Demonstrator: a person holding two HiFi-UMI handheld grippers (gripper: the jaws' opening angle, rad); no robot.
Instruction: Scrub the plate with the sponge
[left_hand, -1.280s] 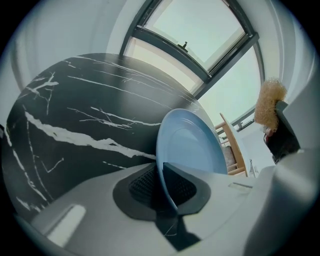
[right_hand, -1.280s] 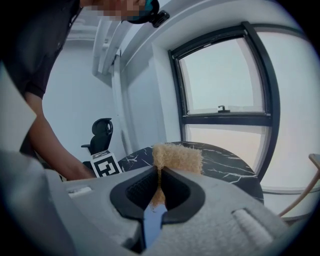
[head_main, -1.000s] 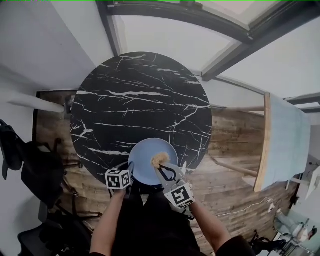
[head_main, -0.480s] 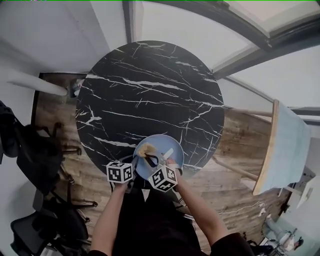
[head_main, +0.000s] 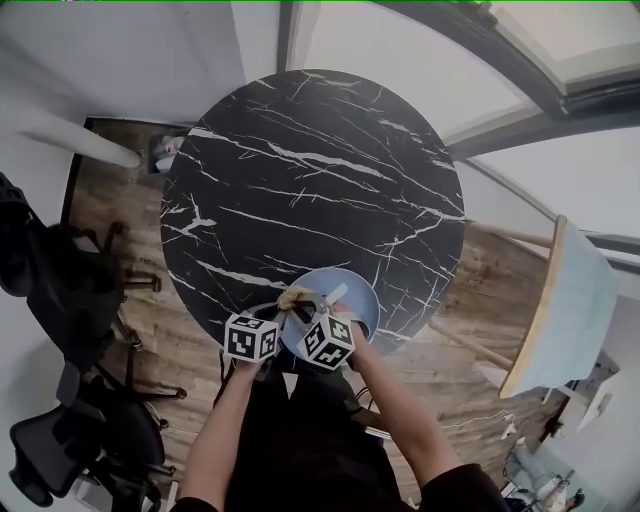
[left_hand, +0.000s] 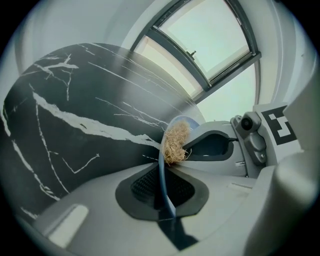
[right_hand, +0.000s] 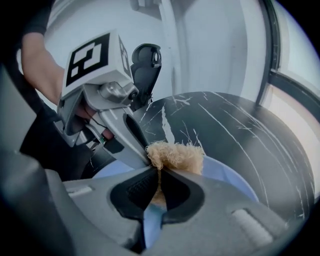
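The left gripper (left_hand: 162, 169), jaws just closing tighter, pinches the blue plate (head_main: 360, 298) by its rim, while the right gripper (right_hand: 159, 172) clamps the sponge (right_hand: 176, 156) against it, scrubbing seemingly barely begun.

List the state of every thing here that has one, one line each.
light blue round plate: held by its rim at the near edge of the round black marble table, sponge on its face.
tan fibrous sponge: clamped in the right gripper, touching the plate.
left gripper: shut on the plate's rim; its jaws have just been closing.
right gripper: shut on the sponge.
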